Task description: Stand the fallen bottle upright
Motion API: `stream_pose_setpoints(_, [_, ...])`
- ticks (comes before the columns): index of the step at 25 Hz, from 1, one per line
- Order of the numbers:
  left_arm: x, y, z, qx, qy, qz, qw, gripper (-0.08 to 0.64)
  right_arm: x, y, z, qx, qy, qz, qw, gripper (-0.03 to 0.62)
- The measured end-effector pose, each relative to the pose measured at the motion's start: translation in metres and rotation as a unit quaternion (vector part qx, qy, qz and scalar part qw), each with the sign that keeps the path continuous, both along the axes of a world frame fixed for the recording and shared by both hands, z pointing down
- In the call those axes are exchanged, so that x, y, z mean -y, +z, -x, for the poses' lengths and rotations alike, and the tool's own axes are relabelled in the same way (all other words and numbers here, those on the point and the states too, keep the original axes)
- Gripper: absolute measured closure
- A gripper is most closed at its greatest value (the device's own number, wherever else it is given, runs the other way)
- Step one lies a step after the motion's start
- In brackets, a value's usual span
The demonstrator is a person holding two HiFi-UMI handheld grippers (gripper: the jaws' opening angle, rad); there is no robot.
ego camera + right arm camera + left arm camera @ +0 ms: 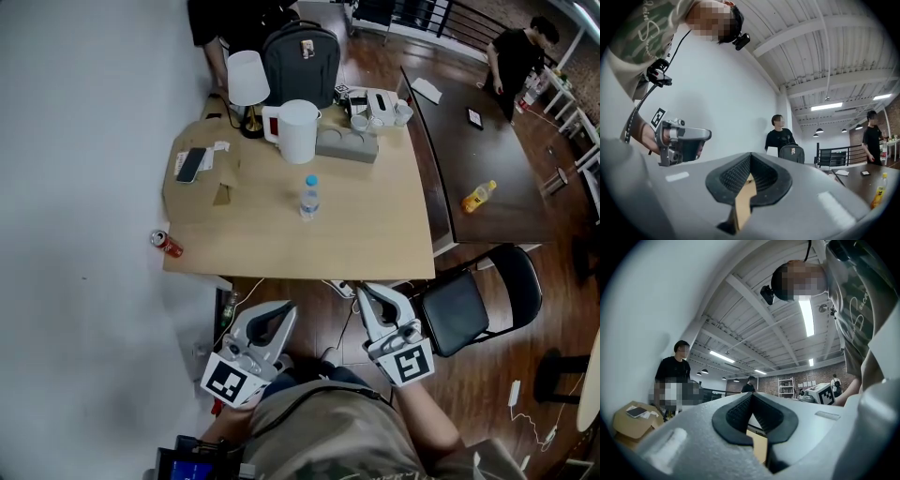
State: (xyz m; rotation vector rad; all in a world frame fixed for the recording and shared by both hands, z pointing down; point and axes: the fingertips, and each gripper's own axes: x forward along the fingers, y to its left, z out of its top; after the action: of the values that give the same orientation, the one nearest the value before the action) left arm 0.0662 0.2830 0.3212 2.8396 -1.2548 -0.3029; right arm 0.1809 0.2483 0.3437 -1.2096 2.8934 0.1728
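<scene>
A clear water bottle [308, 198] with a blue cap stands upright near the middle of the light wooden table [375, 234]. Both grippers hang below the table's near edge, well short of the bottle. My left gripper [285, 309] is shut with nothing in it; in the left gripper view its black pads [740, 413] meet at the tip [752, 395]. My right gripper [362, 290] is shut and empty too, its pads [736, 176] closed together [751, 155]. The water bottle does not show in either gripper view.
At the table's far side stand a white jug [298, 129], a lamp [247, 80], a backpack [300, 52] and a grey tray [347, 145]. A red can [167, 244] lies by the near-left corner. A yellow bottle [478, 196] stands on the dark table; a folding chair [469, 305] sits at the right.
</scene>
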Motion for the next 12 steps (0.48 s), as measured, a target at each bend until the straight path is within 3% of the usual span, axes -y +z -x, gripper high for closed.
stream_pose_setpoints(12, [-0.0061,0.0042,-0.0029,0.000,0.001,0.003,1.0000,0.558,-0.0081,-0.0036,0.0023,0.001,-0.002,-0.003,1.000,0.589])
